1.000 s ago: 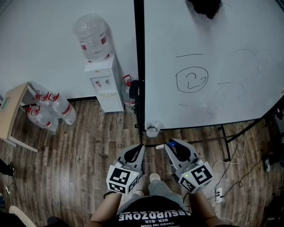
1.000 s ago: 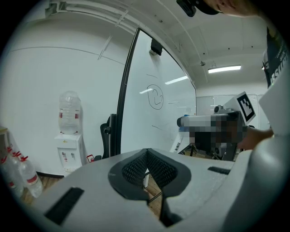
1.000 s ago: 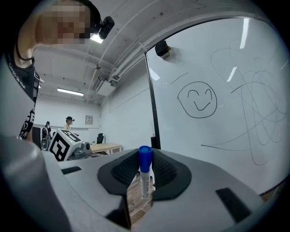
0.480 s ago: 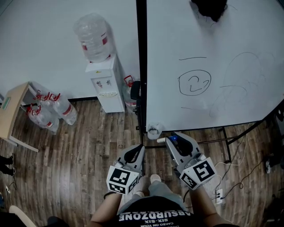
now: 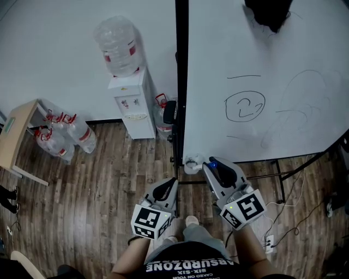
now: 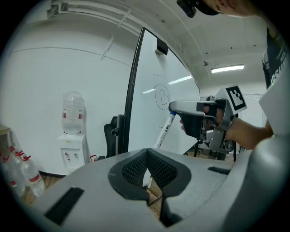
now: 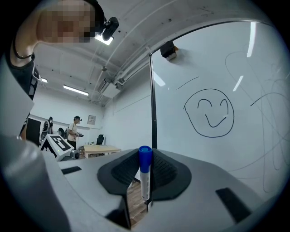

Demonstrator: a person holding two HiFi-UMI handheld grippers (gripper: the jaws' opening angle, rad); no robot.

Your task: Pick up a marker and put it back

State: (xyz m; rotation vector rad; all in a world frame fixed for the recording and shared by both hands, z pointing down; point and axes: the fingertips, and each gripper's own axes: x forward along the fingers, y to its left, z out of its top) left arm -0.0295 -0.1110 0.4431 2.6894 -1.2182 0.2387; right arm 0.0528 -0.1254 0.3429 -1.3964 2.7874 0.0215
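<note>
A white marker with a blue cap (image 7: pixel 144 180) stands upright between the pads of my right gripper (image 7: pixel 144 164), which is shut on it. In the head view that right gripper (image 5: pixel 214 165) reaches toward the lower left corner of the whiteboard (image 5: pixel 305 49), with the blue cap (image 5: pixel 211 164) at its tip. A small white holder (image 5: pixel 191 162) hangs just left of the tip. My left gripper (image 5: pixel 172 182) hovers lower over the wooden floor, shut and empty. In the left gripper view the marker (image 6: pixel 164 131) slants down from the right gripper (image 6: pixel 174 108).
A smiley face (image 5: pixel 245 105) is drawn on the board and a dark object (image 5: pixel 267 13) sits at its top. A water dispenser (image 5: pixel 131 103), spare bottles (image 5: pixel 62 133) and a wooden table (image 5: pixel 13 136) stand at the left. Cables (image 5: pixel 294 204) lie at the right.
My right gripper has carried the marker forward, closer to the board's lower edge and the white holder. The left gripper has stayed where it was.
</note>
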